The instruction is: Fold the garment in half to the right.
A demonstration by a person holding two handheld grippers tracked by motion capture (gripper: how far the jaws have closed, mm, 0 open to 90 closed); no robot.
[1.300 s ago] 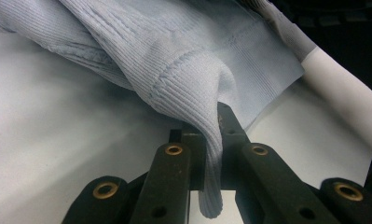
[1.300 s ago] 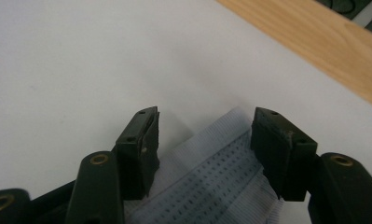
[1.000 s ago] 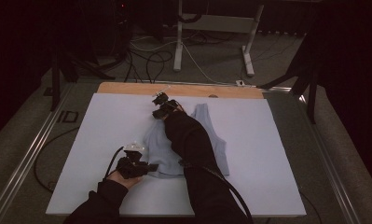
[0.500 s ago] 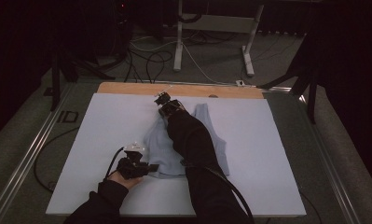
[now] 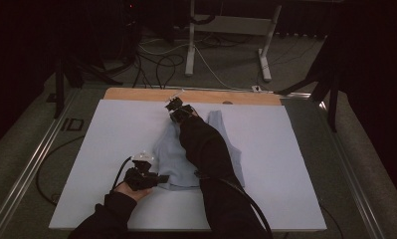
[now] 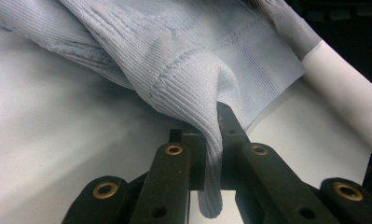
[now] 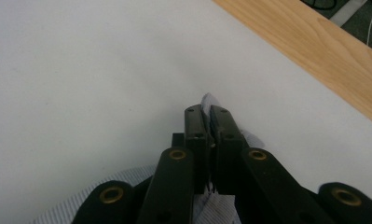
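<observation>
Clearly, the pale blue knit garment (image 5: 172,158) is soft and light, lying on the white table cover (image 5: 285,149); its ribbed edges seem the best places to grip. The left gripper (image 6: 211,135) is clamped on a hem fold. The right gripper (image 7: 206,122) has just been closing and now pinches cloth at the far end.
</observation>
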